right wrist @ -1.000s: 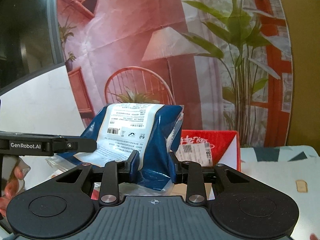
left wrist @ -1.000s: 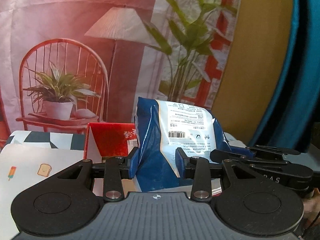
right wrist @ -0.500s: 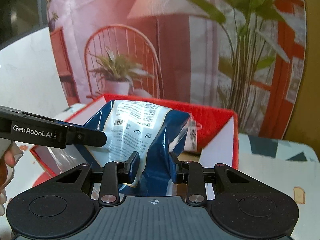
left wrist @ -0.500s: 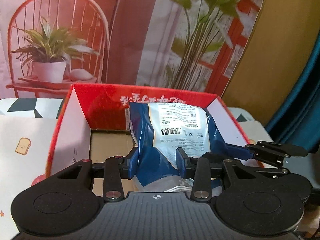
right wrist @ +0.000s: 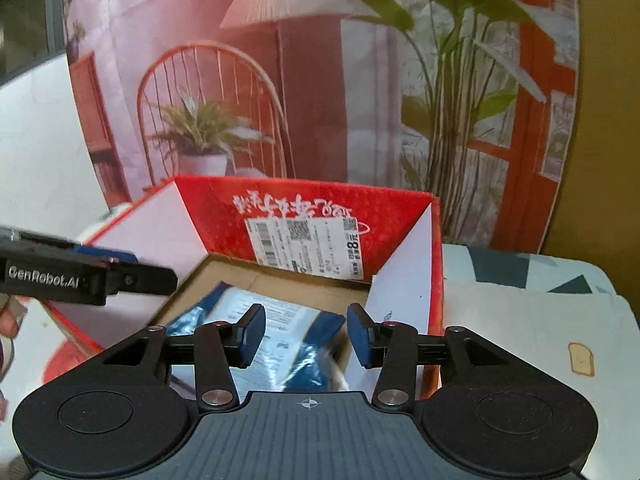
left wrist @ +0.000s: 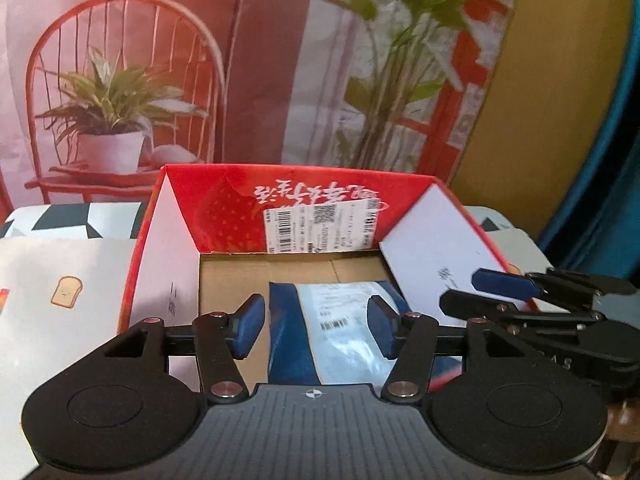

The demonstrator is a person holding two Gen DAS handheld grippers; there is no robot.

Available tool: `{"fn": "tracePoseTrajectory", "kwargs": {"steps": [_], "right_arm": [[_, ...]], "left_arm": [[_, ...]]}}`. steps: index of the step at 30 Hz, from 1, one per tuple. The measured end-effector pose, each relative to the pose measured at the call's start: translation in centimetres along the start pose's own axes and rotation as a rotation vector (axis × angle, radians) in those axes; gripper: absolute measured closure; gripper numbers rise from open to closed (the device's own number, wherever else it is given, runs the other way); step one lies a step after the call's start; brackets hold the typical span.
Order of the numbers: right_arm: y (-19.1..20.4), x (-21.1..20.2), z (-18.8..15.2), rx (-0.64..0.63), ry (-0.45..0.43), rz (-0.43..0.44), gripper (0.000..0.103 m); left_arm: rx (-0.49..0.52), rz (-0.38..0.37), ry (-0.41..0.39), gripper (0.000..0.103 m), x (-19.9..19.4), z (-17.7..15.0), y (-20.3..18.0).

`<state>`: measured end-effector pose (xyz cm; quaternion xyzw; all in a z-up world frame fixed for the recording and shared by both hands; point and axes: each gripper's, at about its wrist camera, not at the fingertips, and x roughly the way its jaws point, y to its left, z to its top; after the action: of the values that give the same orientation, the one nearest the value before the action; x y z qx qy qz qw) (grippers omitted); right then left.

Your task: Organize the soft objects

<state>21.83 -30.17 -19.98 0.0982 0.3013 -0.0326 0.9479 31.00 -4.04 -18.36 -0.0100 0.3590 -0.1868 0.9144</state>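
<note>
A blue soft bag with a white printed label (left wrist: 332,332) lies on the cardboard floor of an open red box (left wrist: 224,208). It also shows in the right wrist view (right wrist: 276,332), inside the same box (right wrist: 320,204). My left gripper (left wrist: 316,330) is open above the bag, its blue pads apart on either side of it. My right gripper (right wrist: 306,334) is open too, just above the bag's near end. The right gripper shows at the right of the left wrist view (left wrist: 520,296); the left one shows at the left of the right wrist view (right wrist: 120,272).
The box stands on a table with a white cloth printed with toast (left wrist: 66,292) and dark geometric shapes (right wrist: 520,268). A printed backdrop of a chair, potted plant and lamp (left wrist: 120,92) hangs behind. A blue curtain (left wrist: 600,160) is at the far right.
Both grippers lowered the bag into the red box, then opened and let it go. The bag now lies flat on the box floor.
</note>
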Motion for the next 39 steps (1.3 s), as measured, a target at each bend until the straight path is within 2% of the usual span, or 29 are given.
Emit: {"fn": "tracePoseTrajectory", "kwargs": {"steps": [9, 17, 27, 33, 39], "right_arm": [[1.9, -6.2, -2.2, 0.038, -0.089, 0.064, 0.061], [3.4, -10.8, -6.7, 0.059, -0.094, 0.085, 0.061], [5.3, -13.6, -14.3, 0.085, 0.005, 0.059, 0.061], [5.9, -13.3, -17.2, 0.075, 0.063, 0.036, 0.061], [6.1, -12.3, -18.1, 0.059, 0.093, 0.029, 0.058]], "left_arm": [[0.008, -0.038, -0.028, 0.044, -6.5, -3.8, -0.7], [0.008, -0.062, -0.012, 0.044, -10.8, -9.6, -1.2], [-0.053, -0.073, 0.066, 0.045, -11.8, -16.9, -1.6], [-0.113, -0.079, 0.113, 0.045, -11.3, -18.8, -0.8], [-0.178, -0.085, 0.137, 0.045, -10.6, -19.3, 0.0]]}}
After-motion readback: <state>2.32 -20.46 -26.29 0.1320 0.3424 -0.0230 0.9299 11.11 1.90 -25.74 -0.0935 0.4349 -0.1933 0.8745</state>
